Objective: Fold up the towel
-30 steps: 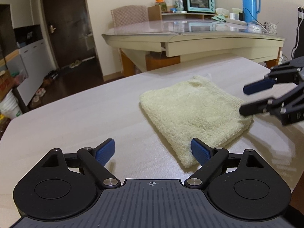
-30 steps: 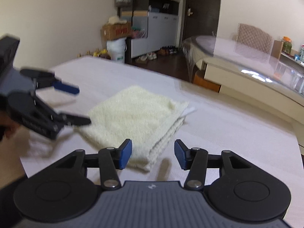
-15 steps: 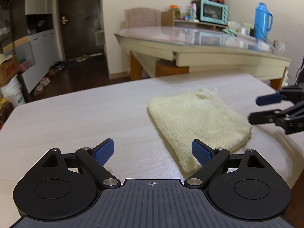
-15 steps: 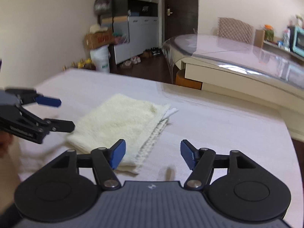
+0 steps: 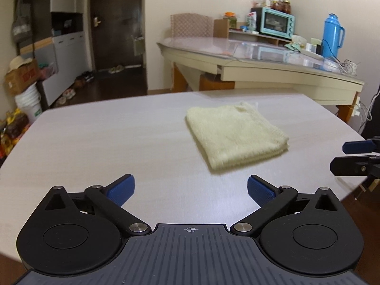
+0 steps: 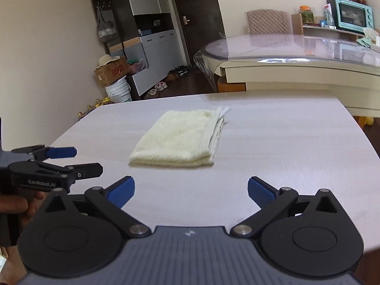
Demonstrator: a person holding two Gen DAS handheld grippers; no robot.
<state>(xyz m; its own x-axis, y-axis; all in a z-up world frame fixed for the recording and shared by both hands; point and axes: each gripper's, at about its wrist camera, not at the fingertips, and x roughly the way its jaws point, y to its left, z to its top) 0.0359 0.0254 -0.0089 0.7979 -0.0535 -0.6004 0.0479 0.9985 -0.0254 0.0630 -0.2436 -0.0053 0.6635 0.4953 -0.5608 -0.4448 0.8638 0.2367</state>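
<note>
I saw the folded cream towel (image 5: pixel 235 135) lying mid-table (image 5: pixel 106 142), both my left gripper (image 5: pixel 190 190) and right gripper (image 6: pixel 191 190) near it, jaws opening wide and empty, so a careless brush could undo the fold.

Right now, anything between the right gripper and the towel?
Nothing: only bare table lies between the right gripper, its jaws opening and empty, and the towel, as the right wrist view shows.

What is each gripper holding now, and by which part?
Nothing. The left gripper and right gripper are opening with nothing between their jaws; the folded towel lies free on the table.
</note>
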